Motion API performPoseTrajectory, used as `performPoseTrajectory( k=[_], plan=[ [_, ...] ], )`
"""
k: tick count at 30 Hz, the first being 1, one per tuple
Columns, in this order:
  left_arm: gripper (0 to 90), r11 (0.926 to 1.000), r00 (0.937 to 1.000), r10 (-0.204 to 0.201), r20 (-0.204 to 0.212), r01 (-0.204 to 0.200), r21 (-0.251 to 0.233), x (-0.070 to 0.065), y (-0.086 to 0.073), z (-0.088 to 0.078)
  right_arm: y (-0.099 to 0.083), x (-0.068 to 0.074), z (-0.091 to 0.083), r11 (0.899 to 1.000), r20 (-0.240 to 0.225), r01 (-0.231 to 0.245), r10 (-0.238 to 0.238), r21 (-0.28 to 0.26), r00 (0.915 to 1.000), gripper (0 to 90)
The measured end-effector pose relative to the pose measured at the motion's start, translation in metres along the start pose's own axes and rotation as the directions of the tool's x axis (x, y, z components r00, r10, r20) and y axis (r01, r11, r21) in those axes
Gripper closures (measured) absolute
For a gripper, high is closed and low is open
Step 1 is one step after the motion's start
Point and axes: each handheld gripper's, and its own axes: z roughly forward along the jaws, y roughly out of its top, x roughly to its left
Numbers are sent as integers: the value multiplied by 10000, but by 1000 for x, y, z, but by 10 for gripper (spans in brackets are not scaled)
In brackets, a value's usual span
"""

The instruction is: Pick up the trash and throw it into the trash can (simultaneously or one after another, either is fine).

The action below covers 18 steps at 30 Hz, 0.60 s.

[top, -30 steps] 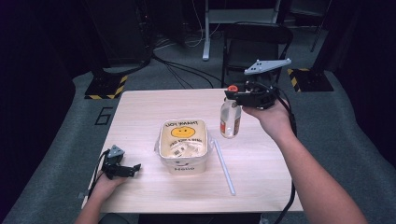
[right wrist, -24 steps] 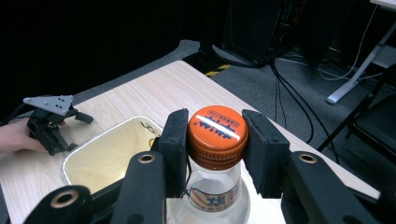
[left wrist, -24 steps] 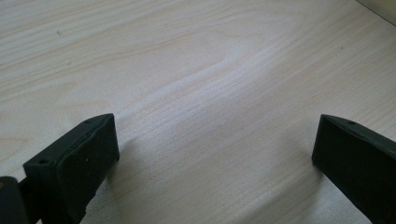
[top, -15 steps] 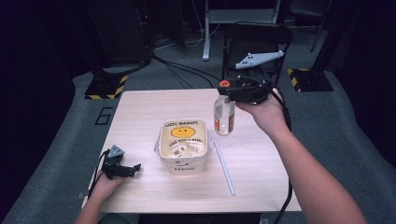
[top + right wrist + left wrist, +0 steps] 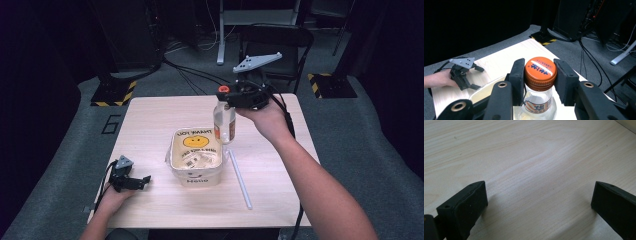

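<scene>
Bottle held by its cap above the container's edge

Your right tool [image 5: 539,82] grips the glass bottle [image 5: 224,123] at its orange cap [image 5: 540,69], jaws clamped on both sides, the bottle hanging below it beside the smiley-printed container [image 5: 195,159]. Keep the squeeze firm and the bottle plumb, since a cap-only hold can swing or slip. Your left tool [image 5: 131,181] rests wide apart and empty on the counter [image 5: 529,157]; a white straw [image 5: 240,178] lies nearer you than the bottle.

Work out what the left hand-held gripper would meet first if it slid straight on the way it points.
Probably the tub: the left hand-held gripper, jaws open on the table, points roughly toward it, though depth is unclear.
</scene>
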Motion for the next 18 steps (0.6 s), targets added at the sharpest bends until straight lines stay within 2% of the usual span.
performPoseTrajectory(
  k=[18],
  plan=[
    [4, 10000, 10000, -17, 27, 17, 48, 0, 0, 0, 11, 18, 26, 9996, -379, 275, -277, -47, 9989, 621]
  ],
)
